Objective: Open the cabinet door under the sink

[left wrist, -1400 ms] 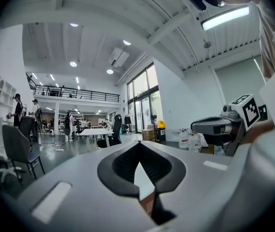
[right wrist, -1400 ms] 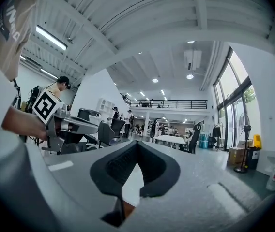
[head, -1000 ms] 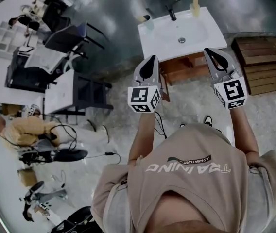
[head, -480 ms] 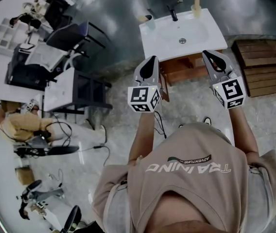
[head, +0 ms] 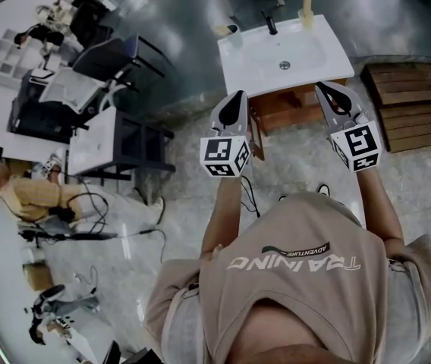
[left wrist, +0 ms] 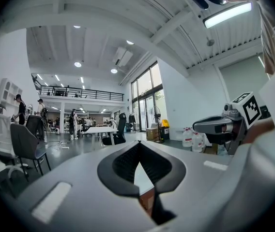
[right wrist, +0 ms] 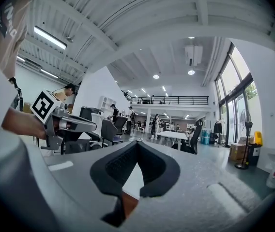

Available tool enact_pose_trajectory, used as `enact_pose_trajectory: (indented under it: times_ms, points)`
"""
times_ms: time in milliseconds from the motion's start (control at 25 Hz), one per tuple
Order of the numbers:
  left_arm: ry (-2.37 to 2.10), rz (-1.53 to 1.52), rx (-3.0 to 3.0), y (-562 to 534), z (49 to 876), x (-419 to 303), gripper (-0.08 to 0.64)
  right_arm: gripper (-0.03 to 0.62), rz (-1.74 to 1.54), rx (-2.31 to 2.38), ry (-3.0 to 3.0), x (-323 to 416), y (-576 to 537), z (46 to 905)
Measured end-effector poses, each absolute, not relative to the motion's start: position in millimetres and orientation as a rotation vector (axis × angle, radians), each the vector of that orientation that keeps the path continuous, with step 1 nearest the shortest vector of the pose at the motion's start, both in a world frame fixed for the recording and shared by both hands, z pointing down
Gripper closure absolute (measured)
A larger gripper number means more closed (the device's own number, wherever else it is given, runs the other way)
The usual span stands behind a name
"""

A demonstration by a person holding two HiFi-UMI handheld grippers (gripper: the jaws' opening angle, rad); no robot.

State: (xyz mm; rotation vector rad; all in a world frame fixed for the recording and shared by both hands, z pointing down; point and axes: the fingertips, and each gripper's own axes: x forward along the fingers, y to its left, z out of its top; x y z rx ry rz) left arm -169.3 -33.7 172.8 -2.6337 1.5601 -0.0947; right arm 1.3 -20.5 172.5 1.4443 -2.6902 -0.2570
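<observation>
Both your arms stretch forward from the shoulders, the wrists are straight and the tools point level ahead. The left gripper (head: 237, 95) has its jaws pressed together tip to tip with nothing between them, and its own view (left wrist: 140, 144) shows the same. The right gripper (head: 325, 89) matches it, pads meeting at the tips and empty (right wrist: 137, 143). You hold the two side by side, well apart, with the marker cubes toward you.

Just past the tips and between them stands the wooden cabinet (head: 295, 109), its front facing you, with no jaw on it. I can't tell from here how its door stands. The white sink (head: 250, 61) sits on top, with the faucet (head: 269, 23) at its far edge. To the right, a wooden pallet (head: 413, 101) lies on the floor.
</observation>
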Motion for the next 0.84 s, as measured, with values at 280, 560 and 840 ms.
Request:
enact_pose_trajectory:
  times_ms: [280, 560, 840]
  points:
    - [1.559, -0.092, -2.639, -31.3, 175.2, -170.5, 0.545, 0.591, -0.254, 1.428, -2.684, -0.8, -17.0, 176.7]
    - [1.551, -0.108, -2.656, -26.3, 179.9, -171.6, 0.545, 0.591, -0.252, 1.42, -2.68, -3.5, -13.1, 179.4]
    - [1.537, -0.109, -2.651, -28.2, 177.0, -174.5, 0.545, 0.591, -0.25, 1.428, -2.695, -9.1, -13.8, 178.8]
